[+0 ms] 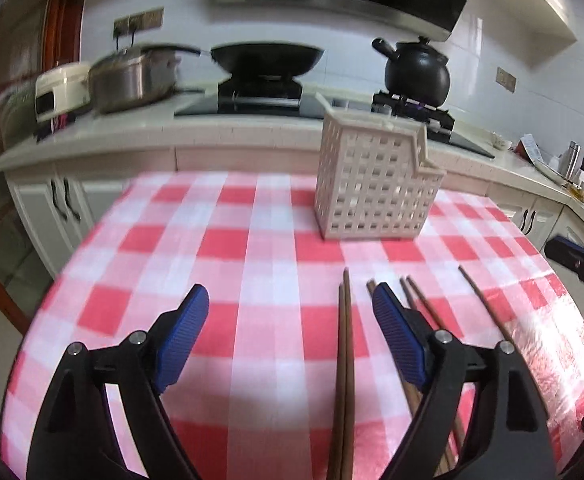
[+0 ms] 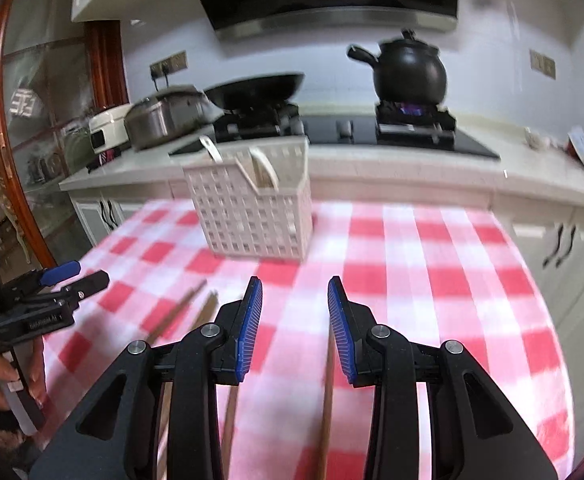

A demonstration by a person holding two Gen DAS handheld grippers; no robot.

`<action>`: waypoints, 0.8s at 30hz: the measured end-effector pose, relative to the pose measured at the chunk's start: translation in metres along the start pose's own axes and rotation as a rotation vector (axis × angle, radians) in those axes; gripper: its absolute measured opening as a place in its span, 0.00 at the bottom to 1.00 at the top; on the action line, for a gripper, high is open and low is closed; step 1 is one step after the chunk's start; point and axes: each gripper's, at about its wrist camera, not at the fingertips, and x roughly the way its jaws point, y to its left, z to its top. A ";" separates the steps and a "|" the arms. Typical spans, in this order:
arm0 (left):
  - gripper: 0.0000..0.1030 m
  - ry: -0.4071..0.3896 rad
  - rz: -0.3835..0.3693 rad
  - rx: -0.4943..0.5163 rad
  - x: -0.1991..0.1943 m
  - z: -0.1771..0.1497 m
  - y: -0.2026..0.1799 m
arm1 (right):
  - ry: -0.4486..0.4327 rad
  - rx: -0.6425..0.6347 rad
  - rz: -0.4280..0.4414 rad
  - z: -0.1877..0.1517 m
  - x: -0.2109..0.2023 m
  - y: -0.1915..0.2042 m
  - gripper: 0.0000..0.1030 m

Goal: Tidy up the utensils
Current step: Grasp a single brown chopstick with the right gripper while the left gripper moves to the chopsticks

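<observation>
The job looks partly done. The white lattice utensil basket point(image 2: 252, 216) stands upright on the checked desk point(image 1: 220, 240), toward its far edge and in front of the kitchen worktop. In the right wrist view two pale handles, probably spoons point(image 2: 264, 172), lean out of the basket's top; what else lies inside cannot be told, since the lattice walls hide the lower part. In the left wrist view the basket shows a taller section and a lower step, but its inside is out of sight from there.

What is left appears to be the wooden chopsticks point(image 1: 345, 360), which all lie flat on the cloth at the near side of the desk, well apart from the basket, tips pointing roughly toward it. One pair lies together between the left tool's blue pads; further sticks point(image 1: 423, 308) lie loose just to its right, one partly under the pad.

The left gripper point(image 1: 288, 312) has its fingers point(image 1: 184, 332) spread wide and holds nothing; the pair of chopsticks sits in the gap, nearer the right pad, untouched. The right gripper point(image 2: 295, 320) has its fingers partly open and also empty, hovering above the cloth with sticks showing beneath and beside it.

By this reading, every chopstick has yet to be lifted and stood in the basket.
</observation>
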 end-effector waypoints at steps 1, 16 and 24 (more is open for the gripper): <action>0.79 0.008 0.009 0.000 0.001 -0.005 0.001 | 0.012 0.009 -0.004 -0.004 0.002 -0.003 0.34; 0.79 0.090 0.010 0.045 0.022 -0.018 -0.008 | 0.215 0.029 -0.058 -0.031 0.055 -0.017 0.33; 0.79 0.112 0.020 0.102 0.033 -0.017 -0.012 | 0.303 0.006 -0.097 -0.027 0.087 -0.017 0.23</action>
